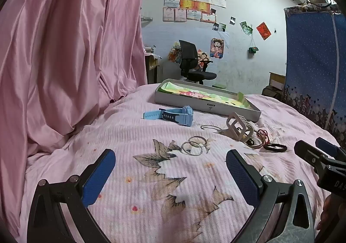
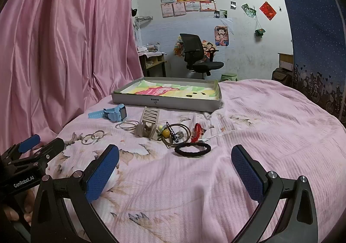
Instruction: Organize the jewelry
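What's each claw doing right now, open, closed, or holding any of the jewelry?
Left claw: open, holding nothing, above the pink bedspread.
Right claw: open, holding nothing, just short of the black hair tie.

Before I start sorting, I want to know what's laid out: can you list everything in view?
tray: one, grey, far on the bed
watch: one, light blue, before the tray
hair claw: one, beige, mid-bed
metal rings: several, silver, left of the claw
hair tie: one, black, nearest
red cord: one, beside a tangle of small pieces
office chair: one, black, by the wall
left tool: open, empty
right tool: open, empty
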A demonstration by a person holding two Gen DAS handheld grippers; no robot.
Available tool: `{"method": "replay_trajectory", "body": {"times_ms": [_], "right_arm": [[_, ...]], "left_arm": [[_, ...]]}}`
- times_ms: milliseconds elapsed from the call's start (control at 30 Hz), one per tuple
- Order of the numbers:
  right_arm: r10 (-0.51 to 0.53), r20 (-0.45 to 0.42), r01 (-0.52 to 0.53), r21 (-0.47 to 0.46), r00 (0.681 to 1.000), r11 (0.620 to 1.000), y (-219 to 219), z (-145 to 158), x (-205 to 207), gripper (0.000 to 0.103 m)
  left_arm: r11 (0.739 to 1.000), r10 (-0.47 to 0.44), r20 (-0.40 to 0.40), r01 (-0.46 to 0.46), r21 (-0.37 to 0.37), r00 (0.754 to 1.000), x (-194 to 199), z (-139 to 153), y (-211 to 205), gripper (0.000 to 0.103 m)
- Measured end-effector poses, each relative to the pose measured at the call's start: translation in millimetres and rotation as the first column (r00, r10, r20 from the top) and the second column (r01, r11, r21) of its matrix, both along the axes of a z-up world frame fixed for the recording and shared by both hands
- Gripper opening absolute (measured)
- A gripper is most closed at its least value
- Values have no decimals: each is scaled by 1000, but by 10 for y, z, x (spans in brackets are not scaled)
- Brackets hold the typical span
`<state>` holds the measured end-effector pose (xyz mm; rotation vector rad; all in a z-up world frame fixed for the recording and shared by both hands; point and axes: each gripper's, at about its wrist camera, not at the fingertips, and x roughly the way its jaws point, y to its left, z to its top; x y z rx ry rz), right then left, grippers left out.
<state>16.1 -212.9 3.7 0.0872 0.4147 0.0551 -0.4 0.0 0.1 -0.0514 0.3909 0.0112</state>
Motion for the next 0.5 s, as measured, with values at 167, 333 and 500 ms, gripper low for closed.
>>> {"method": "replay_trajectory", "body": {"times_ms": [167,333,500], "right_arm": [[0,-2,0,1,1000,1000,0,-2,1,102],[-1,-1,1,1,1000,1000,1,-2,0,102],[1,-3,-1,1,1000,1000,6,-7,4,102]], "left_arm": [[1000,-1,-4,1,1,1000,5,0,-2,103],[1000,-1,-3,1,0,1000,6,-1,-1,103],[1000,0,-2,0,0,1000,4,-1,-1,103]]}}
